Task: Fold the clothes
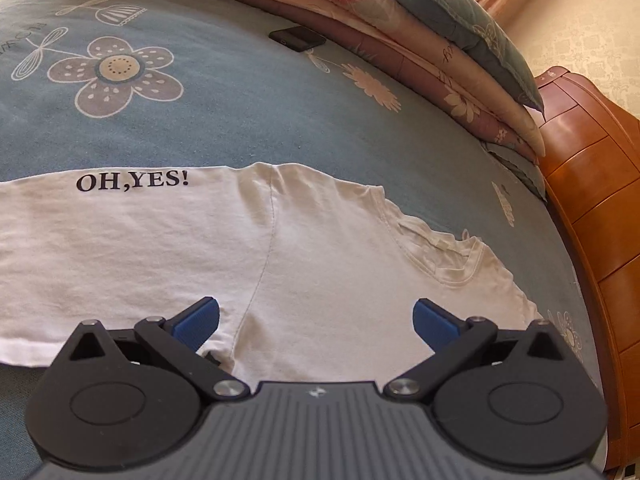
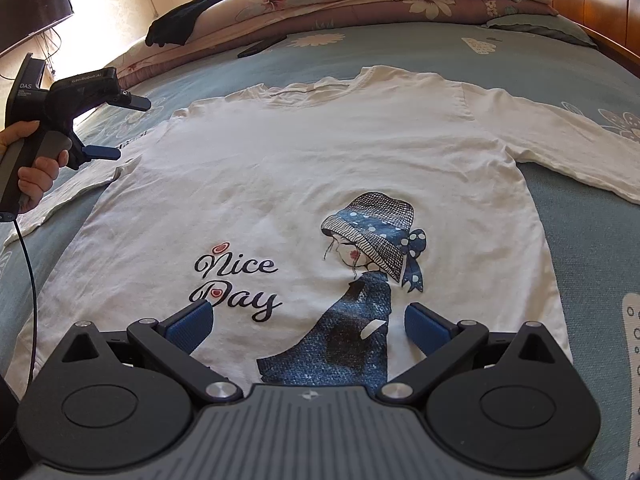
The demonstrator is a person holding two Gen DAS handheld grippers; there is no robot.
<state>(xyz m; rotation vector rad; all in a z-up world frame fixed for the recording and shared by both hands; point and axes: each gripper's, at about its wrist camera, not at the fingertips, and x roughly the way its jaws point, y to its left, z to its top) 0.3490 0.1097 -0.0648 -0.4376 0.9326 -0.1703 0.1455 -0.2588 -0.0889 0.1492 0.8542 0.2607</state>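
Observation:
A white long-sleeved T-shirt (image 2: 320, 168) lies flat and face up on the bed, with a "Nice Day" print and a girl in a blue hat. Both sleeves are spread out sideways. My right gripper (image 2: 308, 320) is open and empty, hovering over the shirt's lower front. My left gripper (image 1: 316, 316) is open and empty above the shirt (image 1: 160, 240) near the left armpit seam, by the sleeve printed "OH,YES!". The left gripper also shows in the right wrist view (image 2: 120, 128), held by a hand over the left sleeve. The collar (image 1: 448, 252) lies to its right.
The bed has a blue flowered sheet (image 1: 240, 112). Folded quilts and pillows (image 2: 360, 4) are stacked along the far side. A dark flat device (image 1: 298, 38) lies on the sheet near them. A wooden headboard (image 1: 592, 200) borders the bed. A dark garment (image 2: 192, 12) rests on the quilts.

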